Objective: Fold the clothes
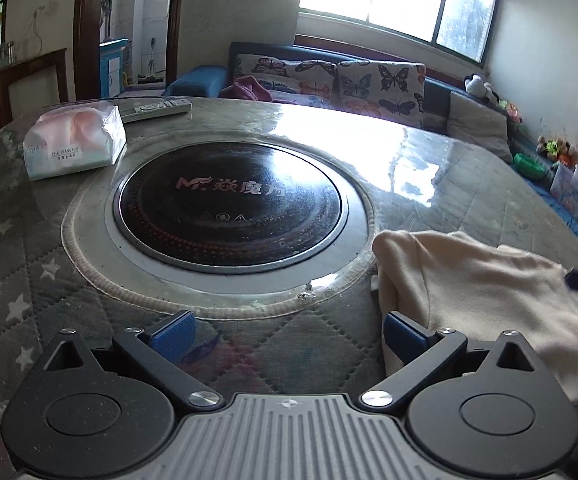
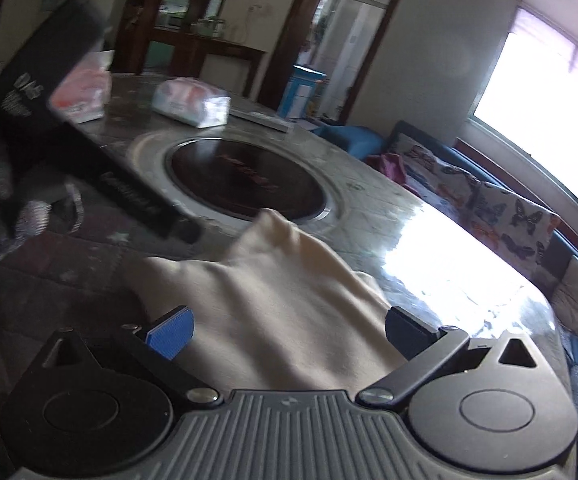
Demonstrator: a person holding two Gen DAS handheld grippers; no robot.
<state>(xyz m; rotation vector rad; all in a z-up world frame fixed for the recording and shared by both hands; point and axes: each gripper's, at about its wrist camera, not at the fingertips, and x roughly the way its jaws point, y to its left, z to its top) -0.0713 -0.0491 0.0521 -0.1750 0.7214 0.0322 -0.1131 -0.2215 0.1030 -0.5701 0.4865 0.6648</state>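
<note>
Garment: a cream garment lies crumpled on the round quilted table, just beside the inset black cooktop.
Left gripper: fingers spread wide, empty, right pad at the cloth's edge.
Right gripper: fingers wide, over the cloth, gripping nothing.
Around: tissue pack, remote control, butterfly-print sofa.
Right view only: second tissue pack, gloved hand.

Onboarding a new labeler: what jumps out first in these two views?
The black round cooktop sunk in the middle of the table, with window glare on the glossy top behind it. Next, the cream garment lying crumpled near the table's edge: the right tongs stand open over it, the left tongs open beside it.
</note>
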